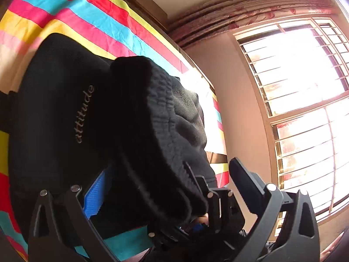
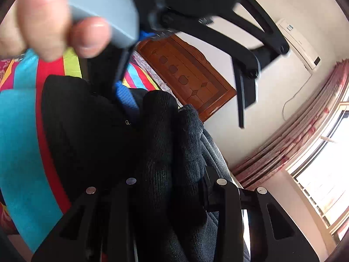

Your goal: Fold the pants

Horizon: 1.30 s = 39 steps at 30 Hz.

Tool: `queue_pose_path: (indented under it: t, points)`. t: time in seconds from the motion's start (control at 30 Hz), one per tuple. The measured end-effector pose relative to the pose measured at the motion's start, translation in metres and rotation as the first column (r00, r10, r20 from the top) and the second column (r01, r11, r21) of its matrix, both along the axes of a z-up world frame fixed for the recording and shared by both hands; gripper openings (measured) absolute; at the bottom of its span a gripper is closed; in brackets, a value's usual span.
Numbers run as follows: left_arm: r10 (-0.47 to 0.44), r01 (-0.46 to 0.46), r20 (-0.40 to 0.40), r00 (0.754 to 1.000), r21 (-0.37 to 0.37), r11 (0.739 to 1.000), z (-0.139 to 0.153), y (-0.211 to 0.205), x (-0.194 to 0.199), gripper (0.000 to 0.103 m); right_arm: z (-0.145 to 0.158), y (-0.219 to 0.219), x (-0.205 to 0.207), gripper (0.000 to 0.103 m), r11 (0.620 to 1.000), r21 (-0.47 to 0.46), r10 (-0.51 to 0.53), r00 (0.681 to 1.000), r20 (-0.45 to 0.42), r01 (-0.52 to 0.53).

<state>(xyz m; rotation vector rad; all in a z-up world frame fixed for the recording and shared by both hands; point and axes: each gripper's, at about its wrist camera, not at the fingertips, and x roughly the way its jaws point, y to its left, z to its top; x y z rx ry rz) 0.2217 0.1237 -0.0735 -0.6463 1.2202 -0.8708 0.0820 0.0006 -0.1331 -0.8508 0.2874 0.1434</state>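
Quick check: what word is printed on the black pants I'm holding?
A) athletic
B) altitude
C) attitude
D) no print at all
C: the left wrist view shows the script "attitude" running along the black pants lying over the striped bedsheet.

One pair of black pants [image 1: 87,109], two grippers, one striped bedsheet [image 1: 87,17].

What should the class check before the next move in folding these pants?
1. Right gripper holds pants: ok, cloth is bunched between its fingers.
2. Left gripper closed on cloth: not ok, it is open.
3. Pants lying flat: not ok, one part is lifted and bunched.
4. Pants resting on sheet: ok.
5. Edges lined up: cannot tell, hidden.
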Motion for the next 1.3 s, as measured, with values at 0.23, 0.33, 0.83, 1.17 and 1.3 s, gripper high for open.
queue_pose_path:
  t: [0.23, 0.33, 0.83, 1.17, 1.3]
  points:
    - [-0.182, 0.194, -0.077, 0.98, 0.217, 0.957, 0.0, -0.07, 0.023, 0.099, 0.007, -0.001, -0.006, 0.041, 0.998, -0.054, 0.025, 1.0, 0.016, -0.024]
    - [-0.181, 0.203, -0.112, 0.977, 0.231, 0.952, -0.005, -0.075, 0.035, 0.097, 0.014, -0.012, -0.033, 0.06, 0.992, -0.065, 0.109, 0.994, 0.0, -0.108]
    - [-0.086, 0.081, 0.0, 0.996, 0.33, 0.94, 0.012, -0.075, 0.025, 0.028, 0.018, -0.189, -0.065, 0.087, 0.869, 0.461, -0.004, 0.934, -0.358, 0.18]
    - [-0.022, -0.034, 0.178, 0.984, 0.306, 0.951, 0.065, -0.079, 0.002, 0.022, -0.006, -0.177, -0.043, 0.089, 0.838, 0.427, -0.207, 0.922, -0.327, 0.34]
    - [0.027, -0.086, 0.259, 0.966, 0.218, 0.972, 0.107, -0.053, -0.001, 0.021, 0.013, -0.182, -0.028, 0.089, 0.814, 0.469, -0.226, 0.93, -0.29, 0.344]
